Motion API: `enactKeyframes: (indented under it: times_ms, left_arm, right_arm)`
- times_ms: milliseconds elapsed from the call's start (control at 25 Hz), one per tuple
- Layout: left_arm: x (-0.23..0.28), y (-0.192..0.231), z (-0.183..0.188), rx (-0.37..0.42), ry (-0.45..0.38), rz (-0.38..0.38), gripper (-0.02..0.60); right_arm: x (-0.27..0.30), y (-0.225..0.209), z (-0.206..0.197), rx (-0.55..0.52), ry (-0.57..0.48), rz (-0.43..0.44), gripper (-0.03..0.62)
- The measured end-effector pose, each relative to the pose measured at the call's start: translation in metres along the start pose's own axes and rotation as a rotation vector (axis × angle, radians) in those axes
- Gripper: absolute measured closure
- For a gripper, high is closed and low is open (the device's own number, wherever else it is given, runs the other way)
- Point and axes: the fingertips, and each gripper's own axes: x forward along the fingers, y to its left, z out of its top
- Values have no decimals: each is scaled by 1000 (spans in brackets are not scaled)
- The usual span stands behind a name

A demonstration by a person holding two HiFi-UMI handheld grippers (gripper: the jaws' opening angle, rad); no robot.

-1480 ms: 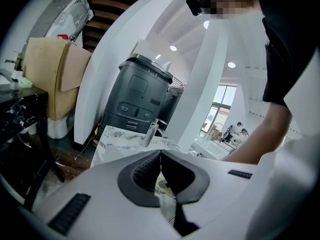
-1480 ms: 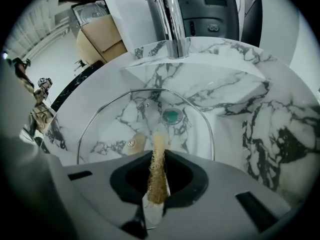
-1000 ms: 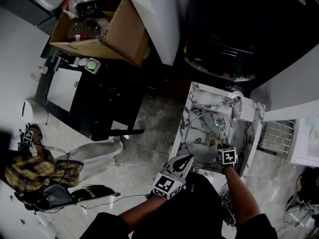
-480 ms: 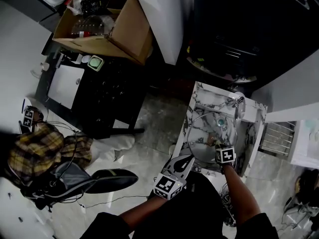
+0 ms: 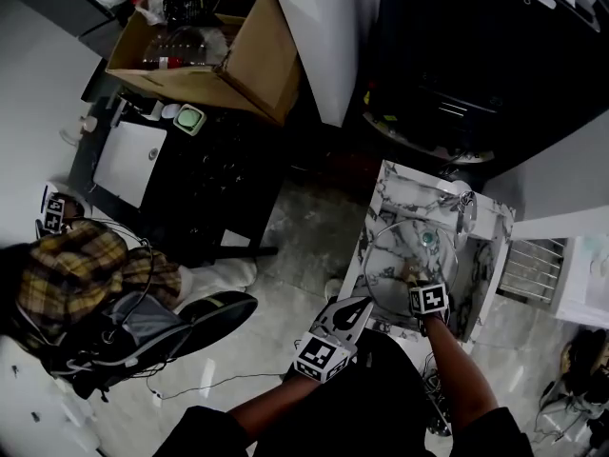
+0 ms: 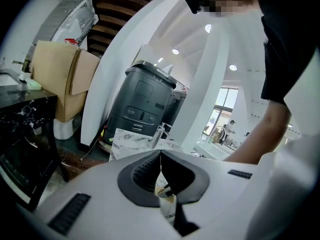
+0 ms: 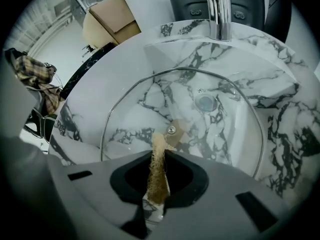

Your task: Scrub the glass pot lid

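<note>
Glass pot lid (image 7: 210, 134) lies in the marble sink (image 7: 280, 109). Right gripper (image 7: 159, 156) pinches a loofah scrubber (image 7: 156, 169) over the lid's knob (image 7: 171, 129). Left gripper (image 6: 161, 156), pressed together and empty, hangs outside the sink. Scrubbing seems under way; next, sweep across the glass.

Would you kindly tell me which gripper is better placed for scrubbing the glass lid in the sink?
Right. The right gripper is shut on the scrubber just above the glass lid lying in the sink; the left gripper is shut, empty, and at the sink's near edge.
</note>
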Motion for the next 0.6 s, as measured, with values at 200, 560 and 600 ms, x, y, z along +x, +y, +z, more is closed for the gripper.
enactKeyframes:
  times_ms: [200,560,600]
  left_arm:
    - [-6,9,3,-4,0,-1,565]
    - [-20,39,20,6,-2,-34,566]
    - [-22,42,22,8,-2,-42,565]
  right_arm:
    - [6,12,4,40,25,11,537]
    - [13,44,21,107,20,39,537]
    - [12,46,23,113,12,39,537]
